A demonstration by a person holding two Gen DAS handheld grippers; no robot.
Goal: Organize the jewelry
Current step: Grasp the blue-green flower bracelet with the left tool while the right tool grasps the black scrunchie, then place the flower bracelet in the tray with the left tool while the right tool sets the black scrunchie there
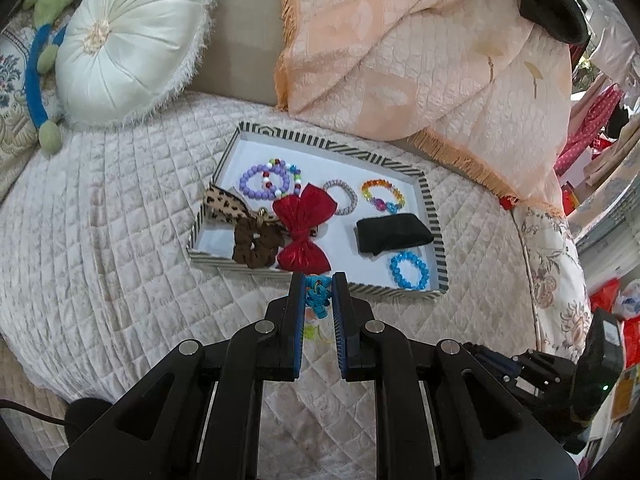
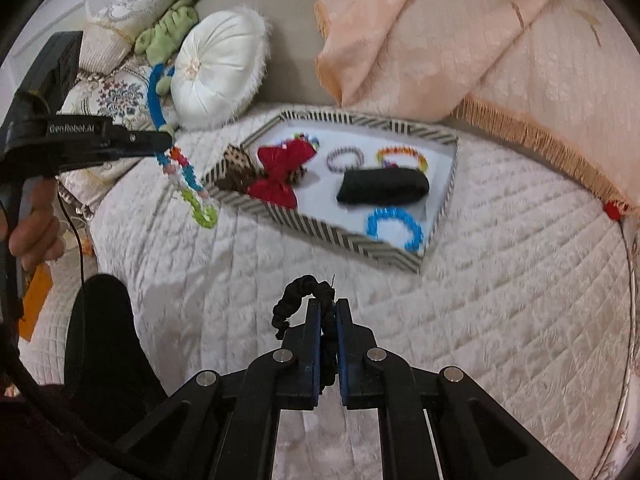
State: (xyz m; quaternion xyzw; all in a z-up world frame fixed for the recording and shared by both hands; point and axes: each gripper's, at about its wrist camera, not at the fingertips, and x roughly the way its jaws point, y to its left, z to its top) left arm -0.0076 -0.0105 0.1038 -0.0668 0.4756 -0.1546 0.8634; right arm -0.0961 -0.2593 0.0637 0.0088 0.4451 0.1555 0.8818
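A striped-rim tray lies on the quilted bed. It holds a red bow, a black band, a blue bead bracelet, a purple bead bracelet, a rainbow bracelet, a brown scrunchie and a leopard bow. My left gripper is shut on a colourful woven bracelet that hangs before the tray's near edge. My right gripper is shut on a black scrunchie, held above the quilt short of the tray.
A round white cushion and a green and blue plush toy lie at the back left. A peach fringed blanket is draped behind the tray. The bed edge drops off at the right.
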